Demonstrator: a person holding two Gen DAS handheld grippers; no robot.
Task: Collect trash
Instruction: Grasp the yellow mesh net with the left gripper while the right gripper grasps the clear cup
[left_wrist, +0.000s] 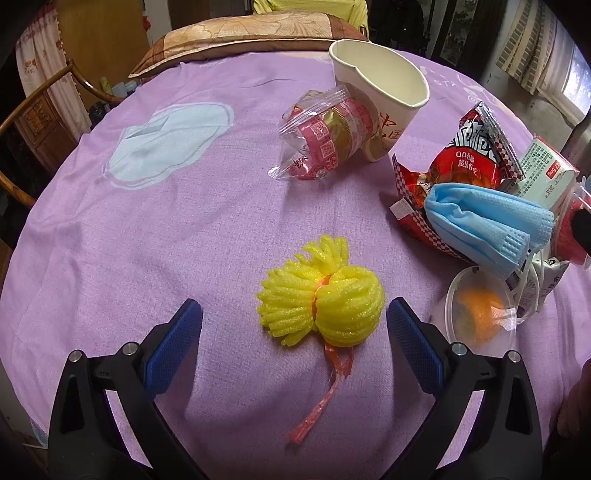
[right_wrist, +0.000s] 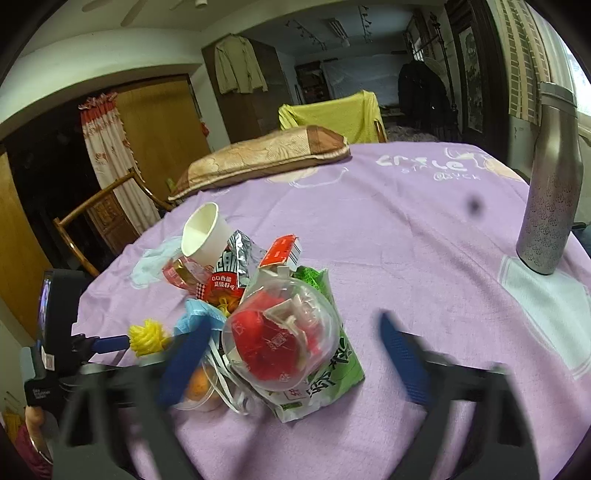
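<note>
Left wrist view: low over my counter (left_wrist: 110, 229), looking forward and down, close to the yellow foam net (left_wrist: 321, 295) at centre; trash pile at 3 o'clock.

Right wrist view: set higher, facing across the counter (right_wrist: 424, 229) into the room, trash pile close at centre.

Shared: paper cup (left_wrist: 380, 92) (right_wrist: 201, 232), blue mask (left_wrist: 487, 225) (right_wrist: 195, 317), foam net (right_wrist: 147, 336), pillow (left_wrist: 236, 37) (right_wrist: 266, 155).

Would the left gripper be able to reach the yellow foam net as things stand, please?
Probably yes. The left gripper is open, and the yellow foam net lies alone on the purple tablecloth just ahead between its fingers, with nothing lying across it.
</note>
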